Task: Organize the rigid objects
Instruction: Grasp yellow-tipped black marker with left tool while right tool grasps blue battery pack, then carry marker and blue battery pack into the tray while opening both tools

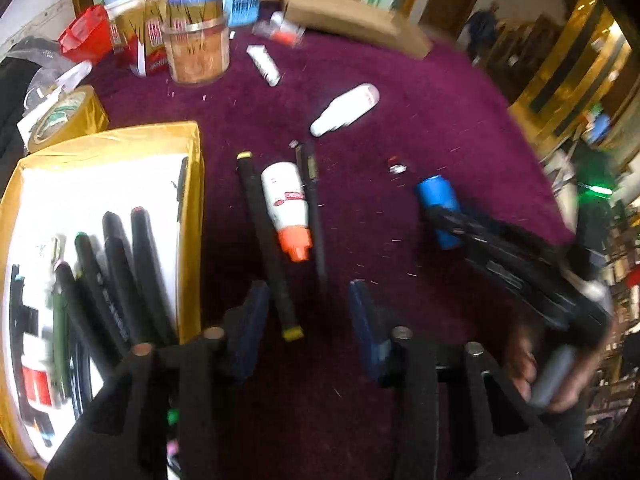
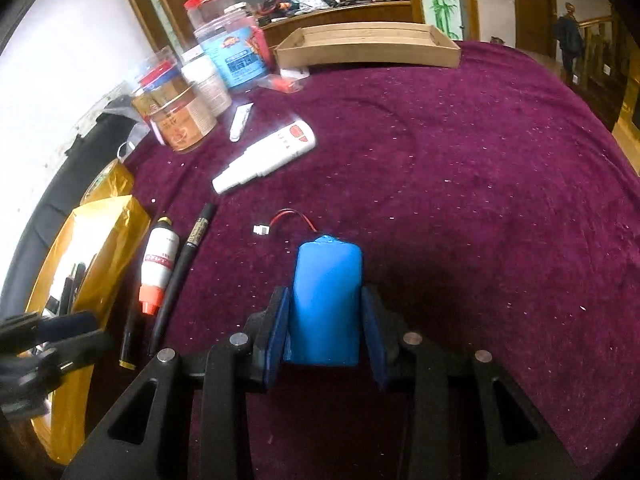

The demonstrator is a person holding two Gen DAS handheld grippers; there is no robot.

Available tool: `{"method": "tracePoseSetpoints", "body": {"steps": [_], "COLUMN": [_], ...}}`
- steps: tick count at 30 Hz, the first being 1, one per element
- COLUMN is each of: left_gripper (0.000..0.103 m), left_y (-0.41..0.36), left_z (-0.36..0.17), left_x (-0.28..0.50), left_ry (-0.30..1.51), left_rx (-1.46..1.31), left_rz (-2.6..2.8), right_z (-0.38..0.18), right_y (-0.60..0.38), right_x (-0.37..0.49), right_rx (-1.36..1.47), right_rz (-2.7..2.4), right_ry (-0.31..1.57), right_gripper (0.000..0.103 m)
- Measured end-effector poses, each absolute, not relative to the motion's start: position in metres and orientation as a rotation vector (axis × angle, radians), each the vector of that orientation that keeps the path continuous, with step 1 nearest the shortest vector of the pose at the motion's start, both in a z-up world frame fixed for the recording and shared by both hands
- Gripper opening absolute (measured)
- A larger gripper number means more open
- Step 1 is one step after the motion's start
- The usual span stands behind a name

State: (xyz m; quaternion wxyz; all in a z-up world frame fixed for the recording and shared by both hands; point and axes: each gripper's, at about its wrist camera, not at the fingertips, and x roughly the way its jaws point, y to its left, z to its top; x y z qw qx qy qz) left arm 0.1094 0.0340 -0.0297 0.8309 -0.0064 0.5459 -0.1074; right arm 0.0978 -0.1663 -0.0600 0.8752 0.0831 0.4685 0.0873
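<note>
Battery [image 2: 326, 304] — blue, with a red lead and white plug — lies on the purple cloth [image 2: 460, 168] between the fingers of the right gripper [image 2: 326, 330]. Its left pad touches the pack; a thin gap shows on the right, so whether it grips I cannot tell. The left gripper [image 1: 308, 328] hovers spread, with nothing between its fingers, just beside a black marker [image 1: 266, 240] with yellow ends. Against that marker lies a white bottle [image 1: 286, 204] with an orange cap, a thin black pen [image 1: 312, 200] on its other side. To the left, a gold box [image 1: 192, 184] holds several dark markers. A white remote [image 2: 268, 156] lies farther off.
</note>
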Motion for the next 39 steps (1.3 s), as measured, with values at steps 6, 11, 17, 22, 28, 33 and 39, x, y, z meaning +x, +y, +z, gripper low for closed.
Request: {"method": "tracePoseSetpoints", "body": {"steps": [6, 11, 17, 22, 28, 33, 39], "left_gripper": [0.018, 0.014, 0.013, 0.013, 0.013, 0.012, 0.013], "left_y": [0.027, 0.025, 0.031, 0.032, 0.026, 0.022, 0.014], "left_z": [-0.060, -0.060, -0.060, -0.062, -0.063, -0.060, -0.060], "left_x": [0.127, 0.116, 0.041, 0.024, 0.040, 0.016, 0.022], "left_ry": [1.252, 1.249, 1.260, 1.248, 1.177, 1.152, 1.129], "left_rx": [0.045, 0.071, 0.049, 0.017, 0.069, 0.087, 0.122], "left_rz": [-0.109, -0.092, -0.147, -0.187, -0.192, -0.207, -0.221], "right_z": [-0.063, -0.064, -0.065, -0.066, -0.063, -0.060, -0.061], "right_y": [-0.167, -0.168, -0.168, -0.156, -0.156, -0.150, -0.143], "right_x": [0.099, 0.097, 0.097, 0.094, 0.076, 0.028, 0.011], "right_rx": [0.221, 0.230, 0.234, 0.145, 0.112, 0.088, 0.052], "right_rz": [0.215, 0.221, 0.232, 0.219, 0.208, 0.183, 0.132], "right_ry": [0.997, 1.005, 1.017, 0.999, 1.050, 1.088, 1.063], "right_gripper": [0.032, 0.032, 0.032, 0.032, 0.032, 0.032, 0.032]}}
